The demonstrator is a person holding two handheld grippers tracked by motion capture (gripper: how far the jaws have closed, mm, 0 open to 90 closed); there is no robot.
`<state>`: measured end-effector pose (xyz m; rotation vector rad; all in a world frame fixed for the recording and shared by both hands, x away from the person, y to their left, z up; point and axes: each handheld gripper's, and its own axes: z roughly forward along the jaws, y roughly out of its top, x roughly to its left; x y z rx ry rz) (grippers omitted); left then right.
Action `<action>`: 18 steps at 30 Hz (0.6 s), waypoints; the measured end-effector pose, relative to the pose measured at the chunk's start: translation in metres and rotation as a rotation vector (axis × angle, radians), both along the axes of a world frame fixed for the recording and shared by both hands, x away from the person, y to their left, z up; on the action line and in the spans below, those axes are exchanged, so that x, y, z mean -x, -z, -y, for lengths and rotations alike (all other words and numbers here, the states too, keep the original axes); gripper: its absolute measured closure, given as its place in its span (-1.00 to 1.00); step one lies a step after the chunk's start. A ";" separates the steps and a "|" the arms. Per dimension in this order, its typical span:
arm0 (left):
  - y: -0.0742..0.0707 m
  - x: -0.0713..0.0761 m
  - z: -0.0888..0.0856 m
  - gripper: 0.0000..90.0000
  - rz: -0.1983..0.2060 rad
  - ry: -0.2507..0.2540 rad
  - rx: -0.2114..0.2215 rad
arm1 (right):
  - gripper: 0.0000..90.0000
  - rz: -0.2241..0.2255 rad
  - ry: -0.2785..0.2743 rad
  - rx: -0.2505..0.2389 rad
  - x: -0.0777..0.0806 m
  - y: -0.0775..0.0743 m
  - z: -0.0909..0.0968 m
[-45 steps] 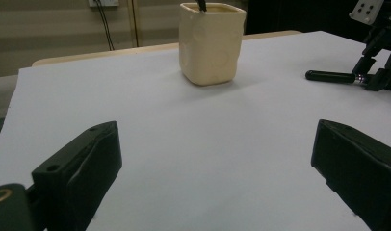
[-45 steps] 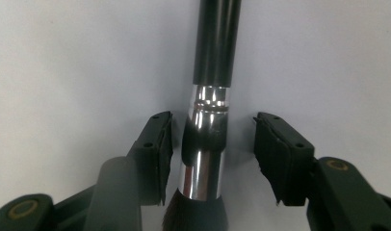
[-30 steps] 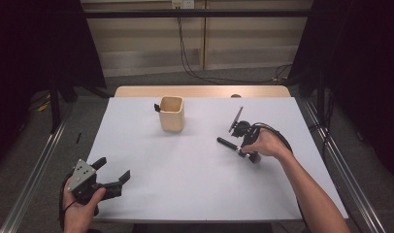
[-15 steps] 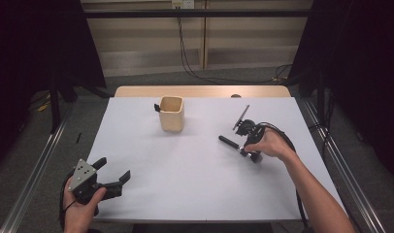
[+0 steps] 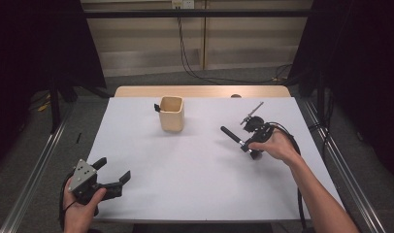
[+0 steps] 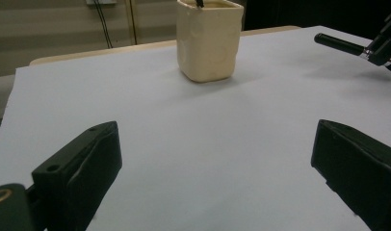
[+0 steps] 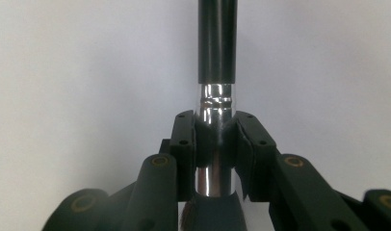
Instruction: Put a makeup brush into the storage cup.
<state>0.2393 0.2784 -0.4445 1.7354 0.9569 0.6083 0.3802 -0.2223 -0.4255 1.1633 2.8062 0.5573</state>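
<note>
A cream square cup stands at the back middle of the white table, with a small black thing at its rim. At the right, my right gripper is shut on a tool with a black handle and a chrome neck. The pads clamp the chrome part, and the handle points away from the jaws, just above the table. My left gripper rests at the near left corner, jaws wide open and nothing between them. From there the cup stands ahead and the held tool far right.
A wooden table edge runs behind the white sheet. Metal rails flank the table on both sides. Cables lie on the floor beyond. A cable trails from the right gripper along the forearm.
My right gripper has carried the tool a little farther from the person and slightly up. The left gripper has stayed put.
</note>
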 end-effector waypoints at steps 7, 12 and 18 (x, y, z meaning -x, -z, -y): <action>-0.001 0.000 -0.001 -0.92 -0.007 -0.001 -0.001 | 0.59 0.058 0.008 -0.075 0.008 -0.004 0.006; -0.001 0.001 -0.001 -0.92 -0.003 0.000 0.004 | 0.59 0.105 0.038 -0.129 0.014 -0.004 0.011; -0.002 0.000 -0.001 -0.92 0.004 0.003 0.008 | 0.59 0.166 0.065 -0.191 0.020 -0.003 0.018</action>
